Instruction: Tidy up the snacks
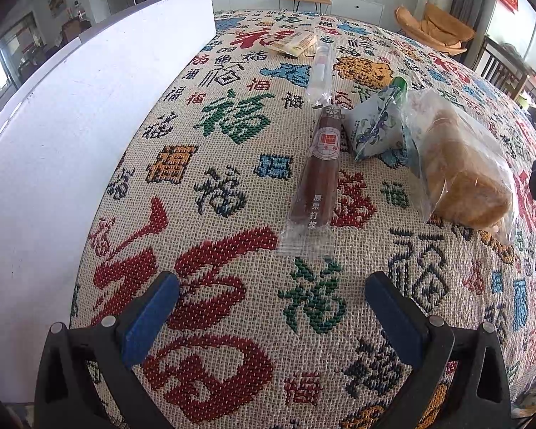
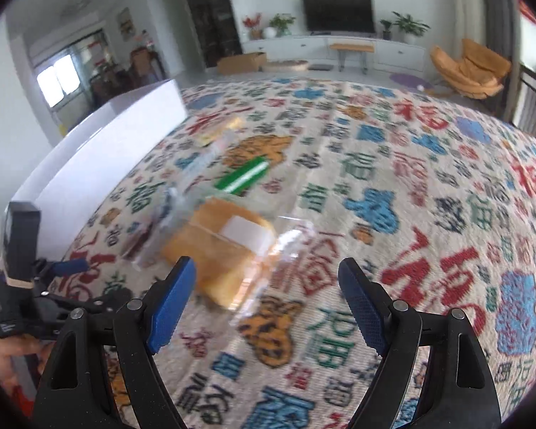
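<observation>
Several snacks lie on the patterned tablecloth (image 1: 232, 186). A brown snack stick (image 1: 316, 175) in clear wrap lies ahead of my open, empty left gripper (image 1: 271, 304). Beyond it are a clear tube pack (image 1: 319, 71), a yellow packet (image 1: 294, 43), a floral pouch (image 1: 375, 125) and a bagged bread (image 1: 461, 171) at right. In the blurred right wrist view, my open, empty right gripper (image 2: 266, 296) hovers just short of the bagged bread (image 2: 225, 246), with a green-and-white packet (image 2: 244, 175) behind it.
A long white box (image 1: 71, 136) stands along the left side of the table and also shows in the right wrist view (image 2: 100, 157). The left gripper's body (image 2: 35, 286) shows at left in the right wrist view. Living-room furniture lies beyond the table.
</observation>
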Motion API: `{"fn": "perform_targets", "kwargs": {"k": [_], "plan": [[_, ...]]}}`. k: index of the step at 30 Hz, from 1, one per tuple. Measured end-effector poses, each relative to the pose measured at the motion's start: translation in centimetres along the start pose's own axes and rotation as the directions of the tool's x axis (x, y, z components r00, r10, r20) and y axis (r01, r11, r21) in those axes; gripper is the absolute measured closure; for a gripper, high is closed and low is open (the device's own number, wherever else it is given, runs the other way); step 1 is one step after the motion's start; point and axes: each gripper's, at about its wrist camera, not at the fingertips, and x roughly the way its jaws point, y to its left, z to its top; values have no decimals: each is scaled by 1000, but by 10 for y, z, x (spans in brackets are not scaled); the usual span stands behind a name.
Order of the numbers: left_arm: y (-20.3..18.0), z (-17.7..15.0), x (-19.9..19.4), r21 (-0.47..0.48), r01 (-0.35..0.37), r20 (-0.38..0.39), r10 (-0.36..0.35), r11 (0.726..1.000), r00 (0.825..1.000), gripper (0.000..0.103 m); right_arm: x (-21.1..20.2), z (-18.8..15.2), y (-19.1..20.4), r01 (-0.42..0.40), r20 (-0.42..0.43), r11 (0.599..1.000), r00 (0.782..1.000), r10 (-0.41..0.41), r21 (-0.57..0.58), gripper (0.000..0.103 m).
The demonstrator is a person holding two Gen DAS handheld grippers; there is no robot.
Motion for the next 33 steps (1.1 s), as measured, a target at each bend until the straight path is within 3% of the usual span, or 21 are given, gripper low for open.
{"fn": "perform_targets", "kwargs": {"k": [3, 6, 7, 9, 10, 12, 18, 22, 28, 33], "plan": [[0, 0, 0, -1, -1, 0, 1, 1000, 1000, 0, 12, 6, 43, -29, -48, 982, 999, 20, -189, 19], [0, 0, 0, -1, -1, 0, 1, 1000, 1000, 0, 35, 3, 55, 84, -87, 940, 989, -119, -330, 21], [0, 0, 0, -1, 0, 0, 0, 1000, 1000, 0, 41, 5, 43, 141, -85, 943, 981, -174, -301, 21], [0, 0, 0, -1, -1, 0, 1, 1000, 1000, 0, 41, 12, -8, 219, -93, 974, 970, -225, -64, 22], [0, 0, 0, -1, -1, 0, 1, 1000, 1000, 0, 38, 14, -34, 283, -113, 958, 954, -276, 45, 21], [0, 0, 0, -2, -1, 0, 1, 1000, 1000, 0, 26, 9, -57, 297, -100, 947, 953, -285, 123, 21], [0, 0, 0, -1, -1, 0, 1, 1000, 1000, 0, 4, -26, -44, 311, -76, 949, 946, -314, -47, 19], [0, 0, 0, 0, 0, 0, 0, 1000, 1000, 0, 19, -35, -53, 278, -149, 960, 949, -279, -25, 19], [0, 0, 0, -1, 0, 1, 0, 1000, 1000, 0, 31, -33, -48, 248, -140, 966, 956, -256, -74, 19], [0, 0, 0, -1, 0, 1, 0, 1000, 1000, 0, 31, -37, -58, 201, -123, 980, 972, -199, 4, 18]]}}
